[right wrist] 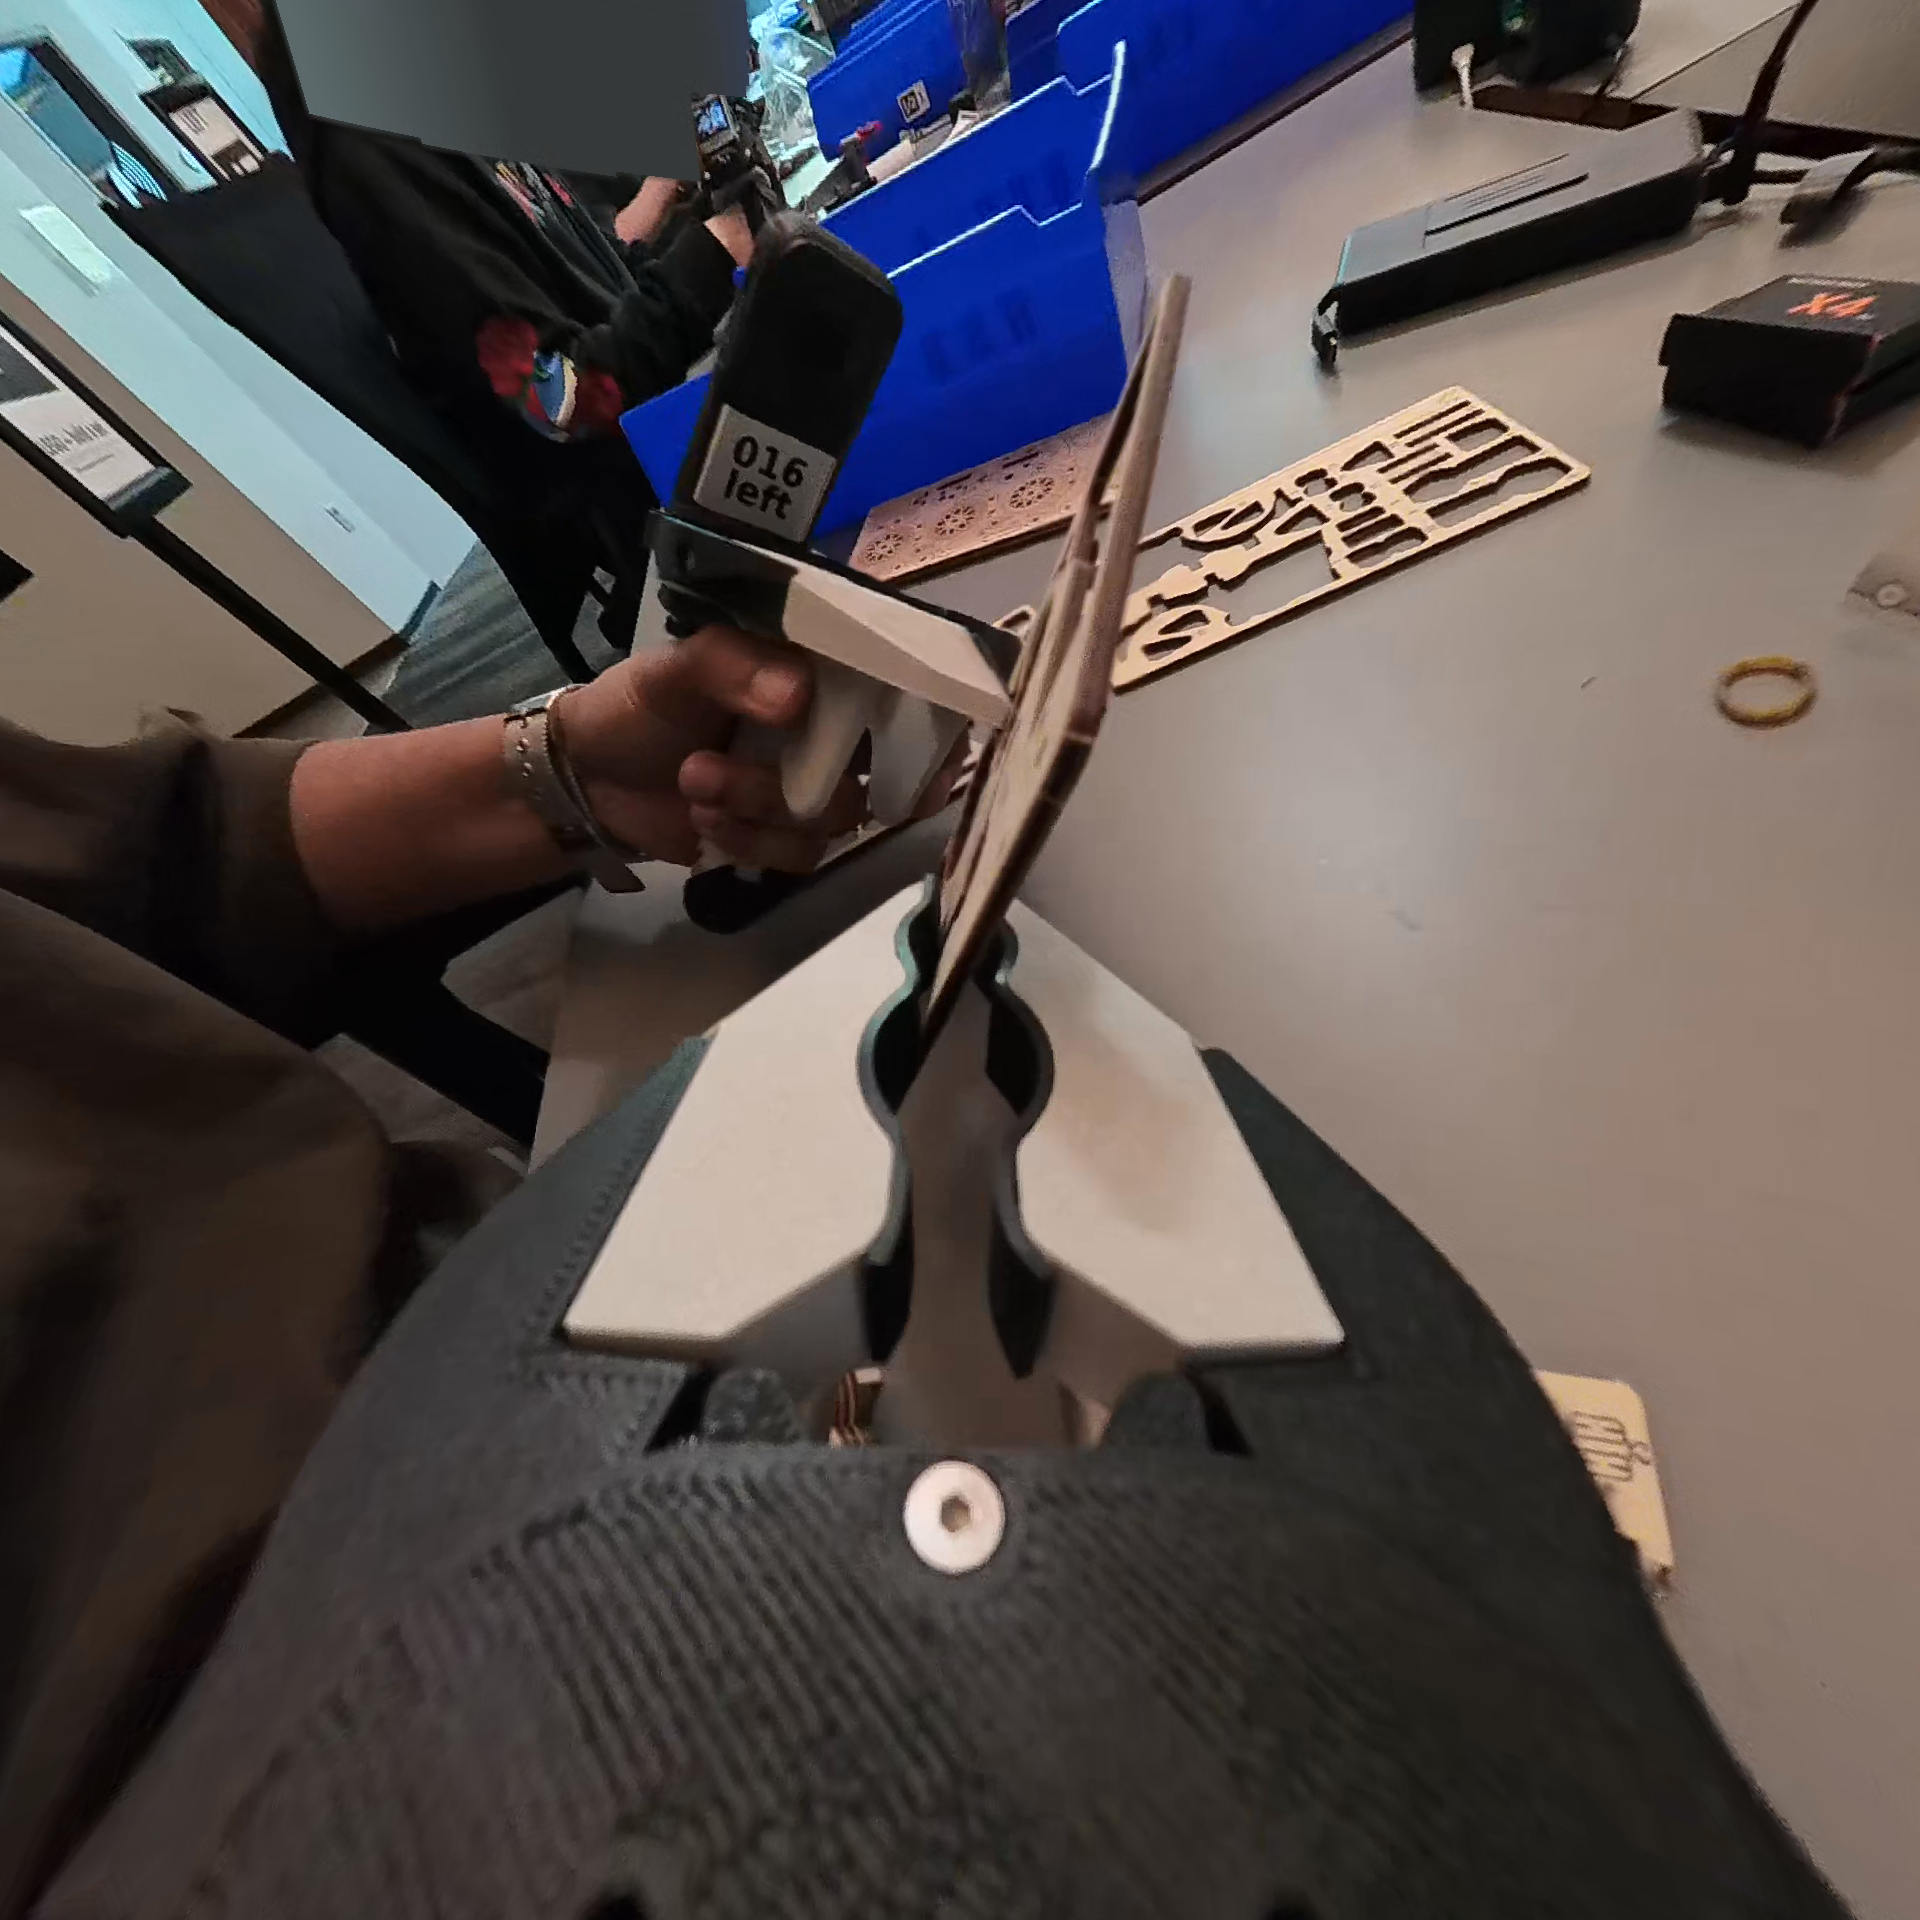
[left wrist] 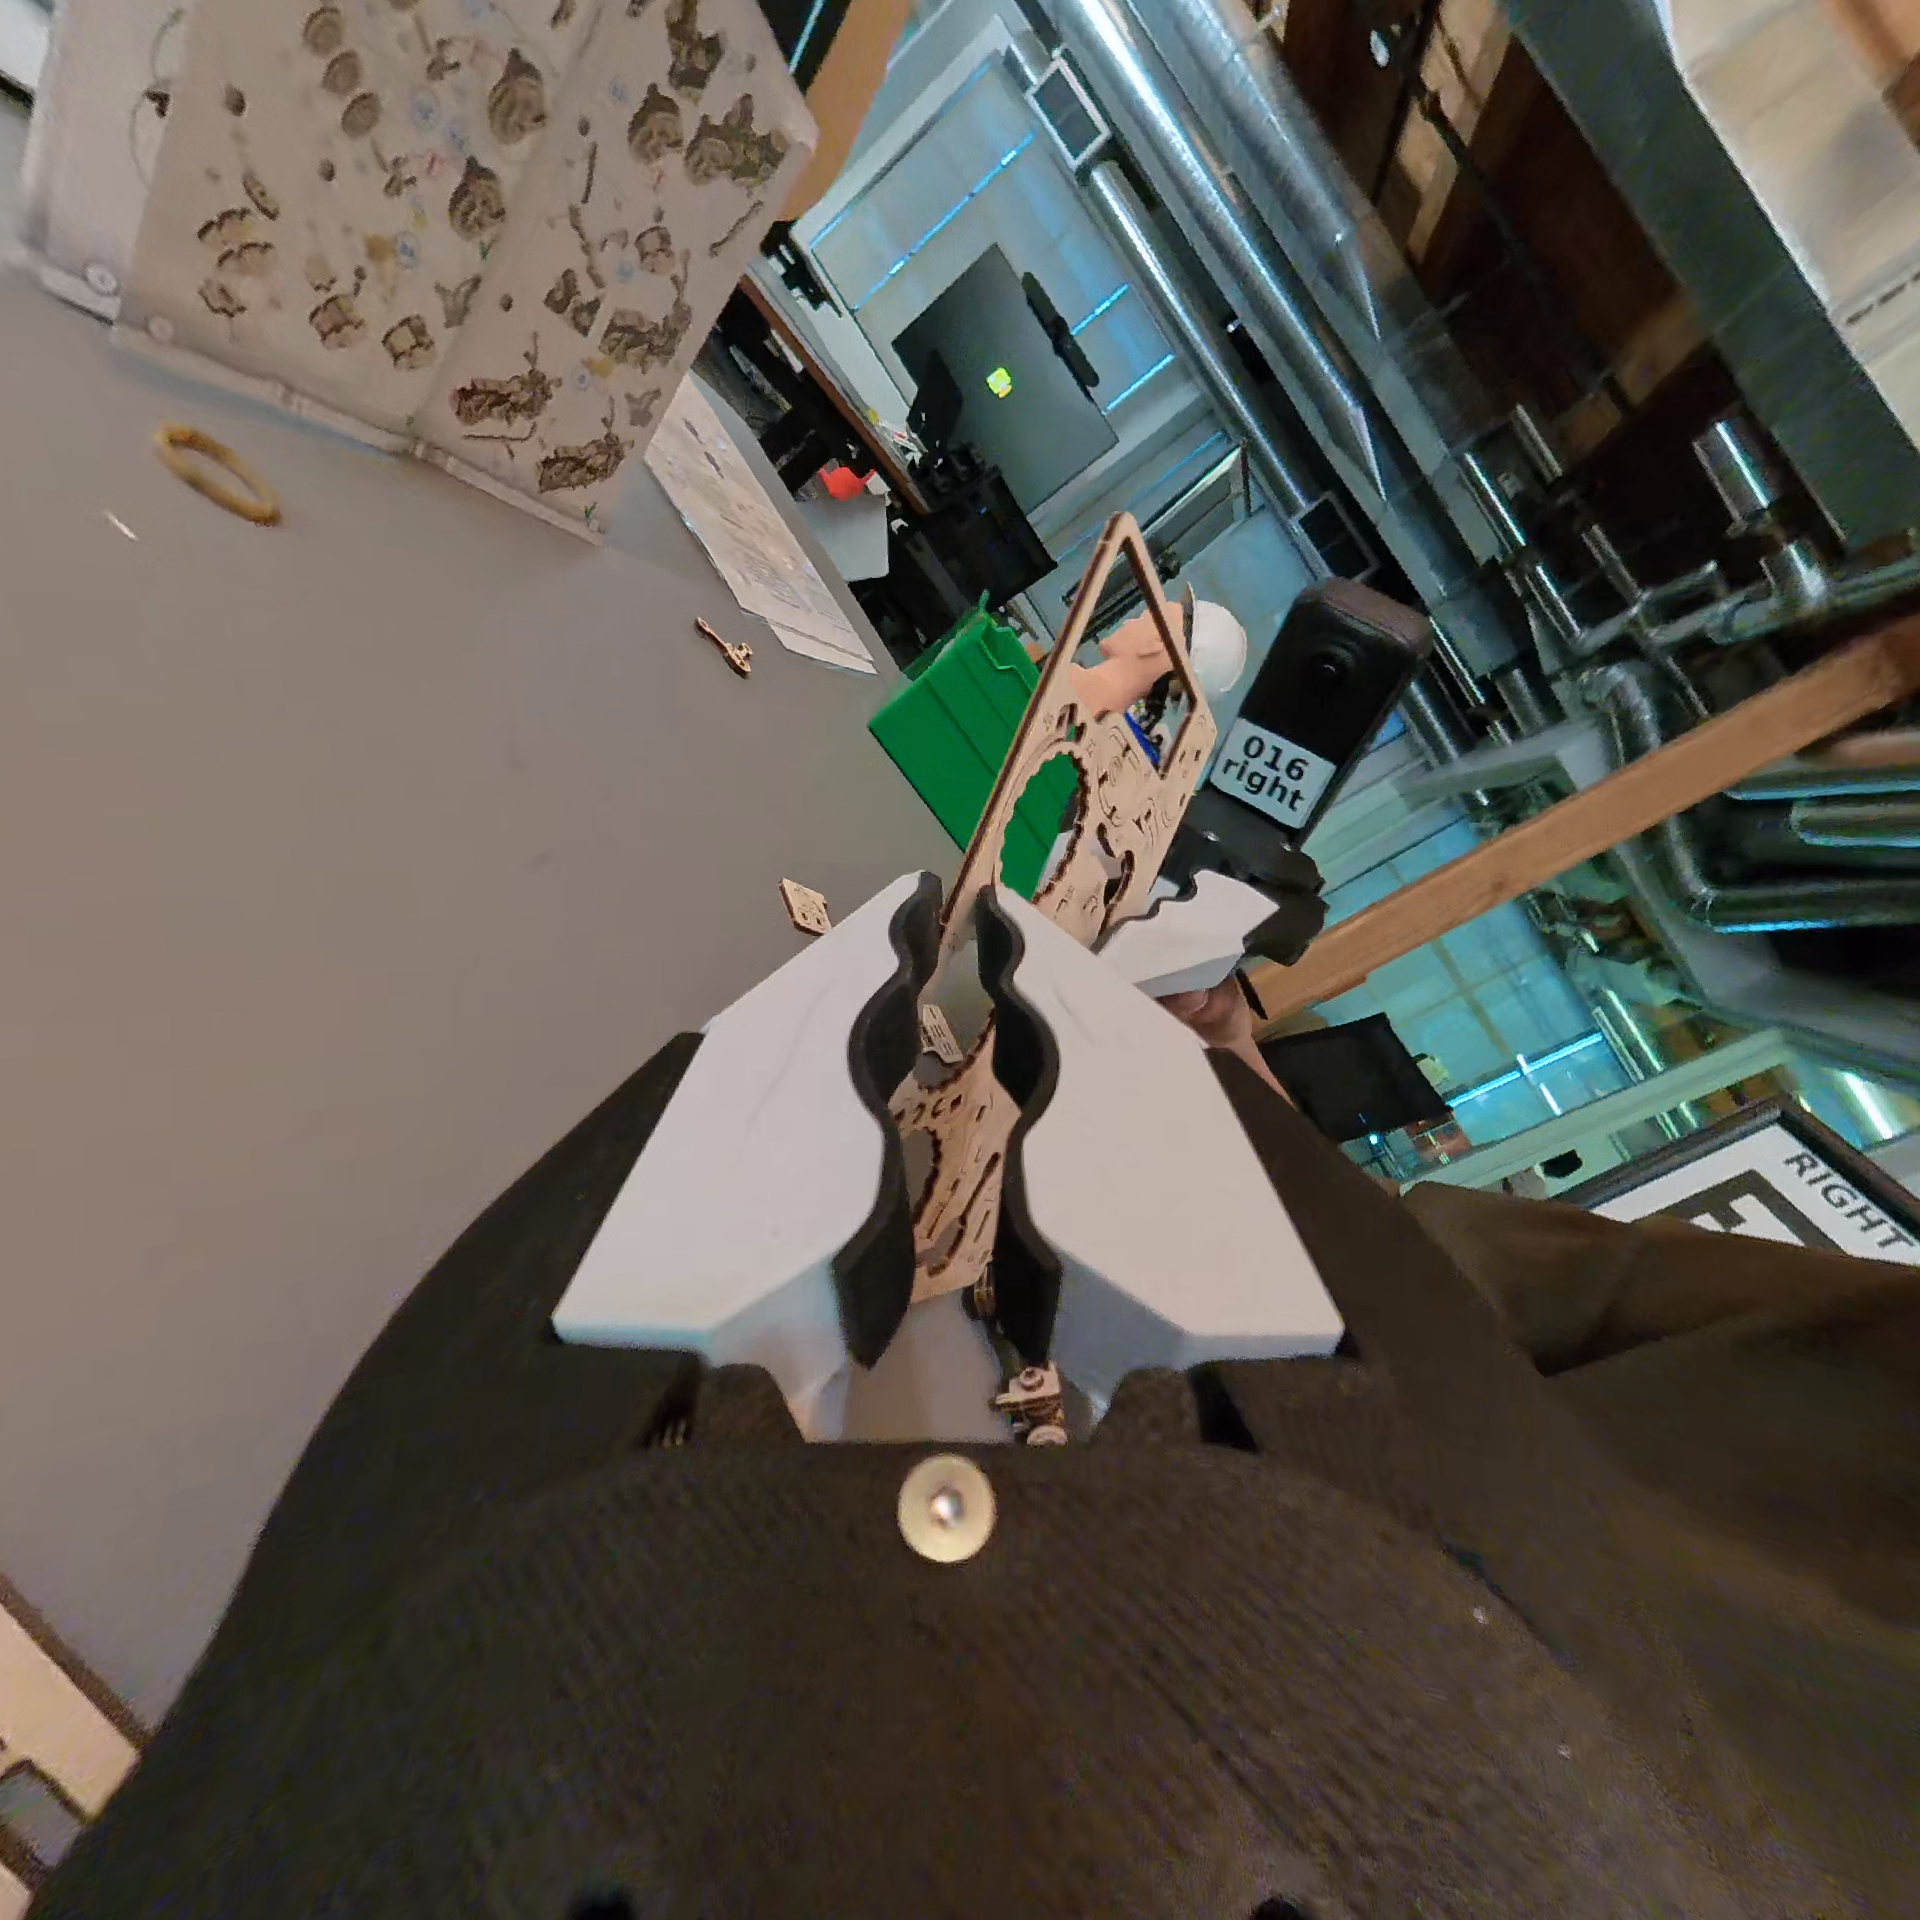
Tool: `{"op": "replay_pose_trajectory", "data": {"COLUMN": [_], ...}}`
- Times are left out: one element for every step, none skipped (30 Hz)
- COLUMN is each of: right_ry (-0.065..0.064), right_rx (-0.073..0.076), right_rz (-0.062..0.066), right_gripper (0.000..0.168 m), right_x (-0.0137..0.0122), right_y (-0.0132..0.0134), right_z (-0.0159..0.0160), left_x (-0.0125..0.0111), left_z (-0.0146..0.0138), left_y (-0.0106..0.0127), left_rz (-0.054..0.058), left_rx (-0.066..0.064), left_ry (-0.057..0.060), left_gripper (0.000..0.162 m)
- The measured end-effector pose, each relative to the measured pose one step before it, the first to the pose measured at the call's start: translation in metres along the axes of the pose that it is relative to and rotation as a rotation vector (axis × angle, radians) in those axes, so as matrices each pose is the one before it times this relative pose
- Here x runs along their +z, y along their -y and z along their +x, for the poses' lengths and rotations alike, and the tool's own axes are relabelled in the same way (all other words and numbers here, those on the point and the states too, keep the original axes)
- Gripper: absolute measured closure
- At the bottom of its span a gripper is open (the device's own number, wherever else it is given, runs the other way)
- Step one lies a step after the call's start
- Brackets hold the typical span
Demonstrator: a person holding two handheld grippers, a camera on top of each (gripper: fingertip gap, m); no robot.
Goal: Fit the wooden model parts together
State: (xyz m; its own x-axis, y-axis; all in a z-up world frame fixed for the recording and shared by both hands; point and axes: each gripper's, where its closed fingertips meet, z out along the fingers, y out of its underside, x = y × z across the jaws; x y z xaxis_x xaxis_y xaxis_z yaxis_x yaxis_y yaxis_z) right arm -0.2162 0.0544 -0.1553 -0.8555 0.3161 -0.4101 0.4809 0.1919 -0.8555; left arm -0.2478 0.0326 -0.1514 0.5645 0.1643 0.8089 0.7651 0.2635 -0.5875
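Wooden sheet (right wrist: 1081, 665) pinched by both hand-held grippers; blue bins (right wrist: 997, 312) behind.

A: The thin laser-cut wooden sheet (left wrist: 1101, 790)?
B: Pale tan, dark-burnt cut lines.
A: The left tool (left wrist: 961, 930)?
B: White fingers (left wrist: 769, 1122), black wavy pads, black body.
A: The counter (right wrist: 1455, 935)?
B: Plain grey, with a yellow rubber band (right wrist: 1764, 689) and blue plastic bins (right wrist: 987, 312).

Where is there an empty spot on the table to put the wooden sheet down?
Bare grey table lies between the cut-out wooden sheet and the yellow rubber band. It is crowded farther back, by the blue bins and the black boxes.
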Motion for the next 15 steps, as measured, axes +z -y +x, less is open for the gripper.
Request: {"op": "replay_pose_trajectory", "data": {"right_ry": [-0.0094,-0.0105,-0.0114,-0.0112,-0.0094,-0.007,-0.0046,0.0001,0.0064,0.0063,-0.0027,-0.0085,-0.0071,-0.0096,-0.0098], "right_rx": [-0.0157,-0.0177,-0.0161,-0.0154,-0.0139,-0.0106,-0.0053,0.0021,0.0113,0.0181,0.0204,0.0156,0.0099,0.0075,0.0036], "right_rz": [-0.0043,-0.0043,-0.0064,-0.0083,-0.0056,-0.0017,0.0012,0.0085,0.0178,0.0168,0.0088,0.0066,0.0125,0.0119,0.0134], "right_gripper": [0.164,0.163,0.163,0.163,0.163,0.163,0.163,0.163,0.164,0.165,0.166,0.166,0.167,0.167,0.167], "right_x": [0.00022,0.00023,0.00062,0.00084,0.00092,0.00062,0.00026,-0.0007,-0.00166,-0.0017,-0.00113,-0.00043,-0.00066,-0.00081,-0.00141], "right_y": [-0.00048,-0.00028,-0.00065,-0.00121,-0.00097,-0.00057,-0.00005,0.00126,0.00296,0.00307,0.00169,0.00065,0.00137,0.00154,0.0024], "right_z": [0.00026,0.0001,0.00016,0.00028,0.00013,-0.00001,0.00016,0.00026,0.00002,0.00059,0.00208,0.00247,0.00178,0.00188,0.0015], "left_x": [0.0002,0.00021,0.00027,0.00027,0.00023,0.00008,0.00011,-0.00026,-0.0005,-0.00038,-0.00006,0.00027,0.00029,-0.00008,-0.00015], "left_z": [-0.00099,-0.0008,-0.00114,-0.00156,-0.00131,-0.00104,-0.00045,0.00087,0.00309,0.00392,0.00262,0.00056,0.00045,-0.00116,-0.00331], "left_y": [-0.00032,-0.00008,-0.00011,-0.00054,-0.00043,-0.00036,0.00006,0.00088,0.00266,0.00304,0.00213,0.00072,0.00108,0.00062,0.00066], "left_rz": [0.0028,0.0041,0.0051,0.0035,0.0028,0.004,0.0064,0.0091,0.0153,0.0149,0.0105,0.0066,0.0141,0.013,0.0091], "left_rx": [-0.0018,0.0046,0.0099,0.0204,0.0266,0.0276,0.027,0.0246,0.0183,0.0067,-0.0065,-0.0131,-0.0067,-0.0009,-0.0034], "left_ry": [0.0125,0.0147,0.0191,0.0255,0.0273,0.0263,0.0209,0.0072,-0.0158,-0.0317,-0.0285,-0.0131,-0.0093,0.0035,0.0219], "left_gripper": [0.158,0.158,0.158,0.157,0.157,0.157,0.157,0.157,0.157,0.157,0.157,0.156,0.155,0.153,0.146]}}
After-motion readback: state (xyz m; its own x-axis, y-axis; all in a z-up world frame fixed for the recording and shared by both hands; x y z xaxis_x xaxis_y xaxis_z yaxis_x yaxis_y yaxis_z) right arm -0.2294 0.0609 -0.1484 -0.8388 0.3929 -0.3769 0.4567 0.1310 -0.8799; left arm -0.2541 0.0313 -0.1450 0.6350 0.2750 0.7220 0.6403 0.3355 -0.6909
